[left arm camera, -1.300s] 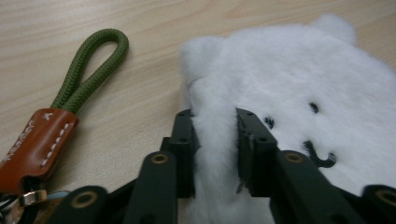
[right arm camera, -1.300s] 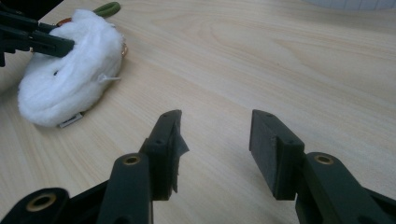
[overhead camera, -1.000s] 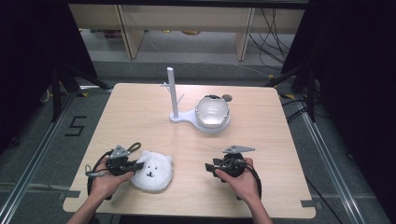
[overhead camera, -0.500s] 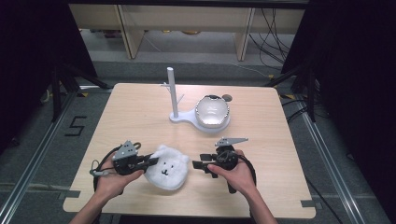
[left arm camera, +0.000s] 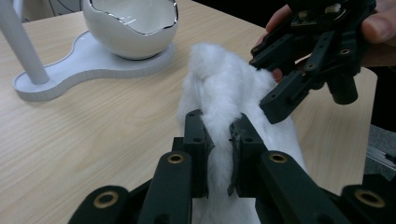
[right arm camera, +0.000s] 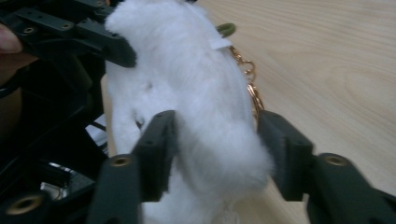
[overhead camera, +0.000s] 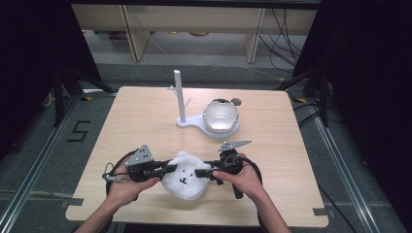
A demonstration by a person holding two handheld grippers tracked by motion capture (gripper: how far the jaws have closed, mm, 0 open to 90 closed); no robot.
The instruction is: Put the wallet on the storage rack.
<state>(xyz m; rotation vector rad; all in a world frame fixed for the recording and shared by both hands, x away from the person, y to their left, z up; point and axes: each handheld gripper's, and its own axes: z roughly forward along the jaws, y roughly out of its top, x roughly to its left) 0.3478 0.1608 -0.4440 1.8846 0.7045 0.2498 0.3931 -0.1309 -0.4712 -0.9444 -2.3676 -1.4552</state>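
Plush [overhead camera: 183,175] w/ a bear face sits between both tongs, near table [overhead camera: 145,116] front edge. Left tongs [left arm camera: 218,158] are clenched on a fold of its fur. Right tongs [right arm camera: 215,135] straddle its other side, jaws apart, fur bulging between them; a gold chain [right arm camera: 250,81] hangs just beyond. Stand [overhead camera: 180,99] w/ egg-shaped bowl [overhead camera: 221,115] is well beyond both tongs.

Even overhead light brightens the desk [overhead camera: 145,126] in the high view; the surroundings at 3 and 9 o'clock fall into darkness. The right gripper view is soft and blurred up close, shadowed at 9 o'clock.
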